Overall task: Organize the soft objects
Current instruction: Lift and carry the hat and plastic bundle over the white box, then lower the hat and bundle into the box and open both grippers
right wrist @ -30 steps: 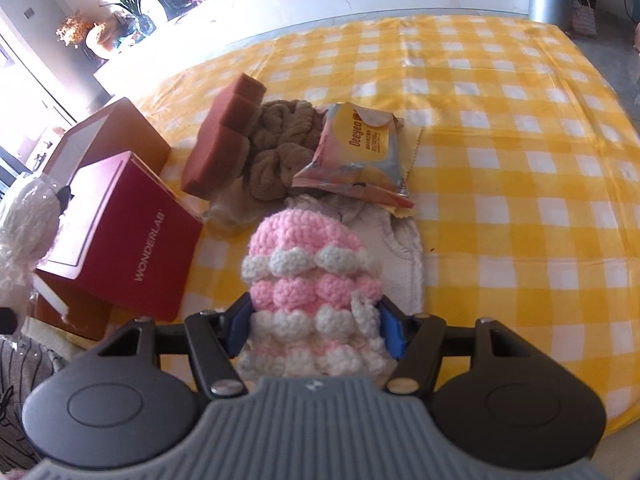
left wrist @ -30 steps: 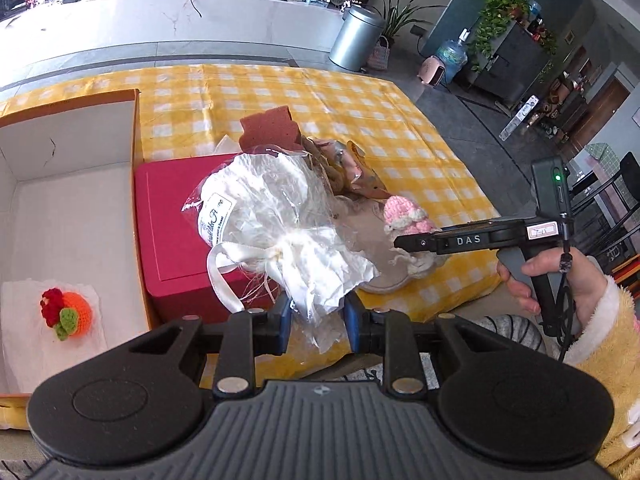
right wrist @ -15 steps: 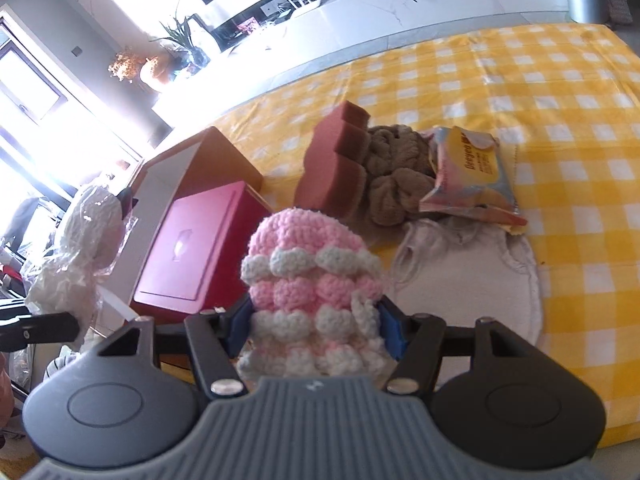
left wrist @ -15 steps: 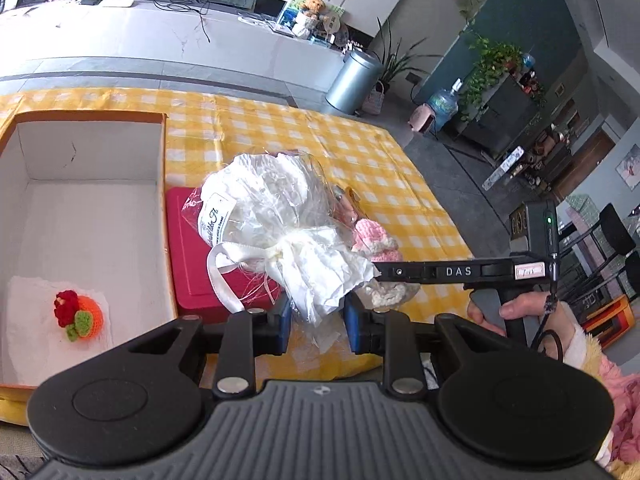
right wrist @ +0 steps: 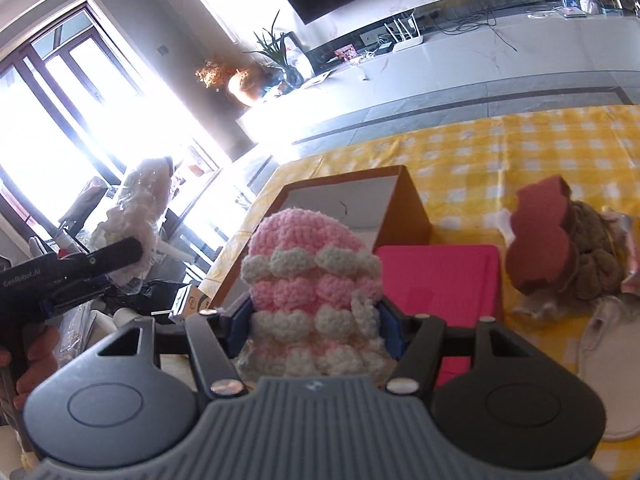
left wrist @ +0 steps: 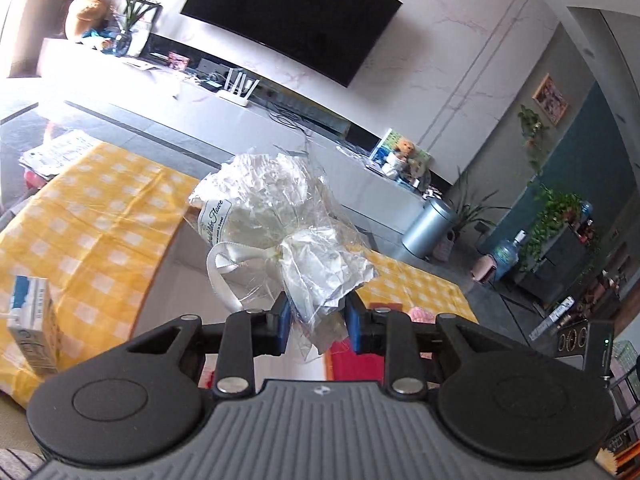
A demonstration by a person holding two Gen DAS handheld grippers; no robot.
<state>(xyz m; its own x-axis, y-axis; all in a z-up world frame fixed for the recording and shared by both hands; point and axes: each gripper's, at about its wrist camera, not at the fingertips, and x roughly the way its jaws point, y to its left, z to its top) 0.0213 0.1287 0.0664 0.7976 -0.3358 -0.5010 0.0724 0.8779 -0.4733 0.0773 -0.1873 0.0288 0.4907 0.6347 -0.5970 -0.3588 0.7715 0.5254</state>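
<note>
My left gripper (left wrist: 316,322) is shut on the tied neck of a white bundle in clear cellophane (left wrist: 272,208) with a white ribbon, held up in the air toward the TV wall. My right gripper (right wrist: 316,320) is shut on a pink and white crocheted hat (right wrist: 312,280), held above the table. Beyond the hat stands an open brown cardboard box (right wrist: 408,208) with a white inside, and a pink-red box (right wrist: 440,280) lies next to it. In the right wrist view the bundle (right wrist: 144,208) hangs at the far left in the left gripper (right wrist: 136,254).
On the yellow checked tablecloth (right wrist: 500,148) at the right lie a red-brown sponge (right wrist: 540,240), a brown knitted piece (right wrist: 592,256) and a beige cloth (right wrist: 608,336). A small blue and white carton (left wrist: 30,320) stands at the table's left edge. A hand (right wrist: 36,356) grips the left tool.
Both grippers rose and swung left with their loads. The left view tipped up from the box and table to the TV wall. The cardboard box now lies ahead of the right gripper.
</note>
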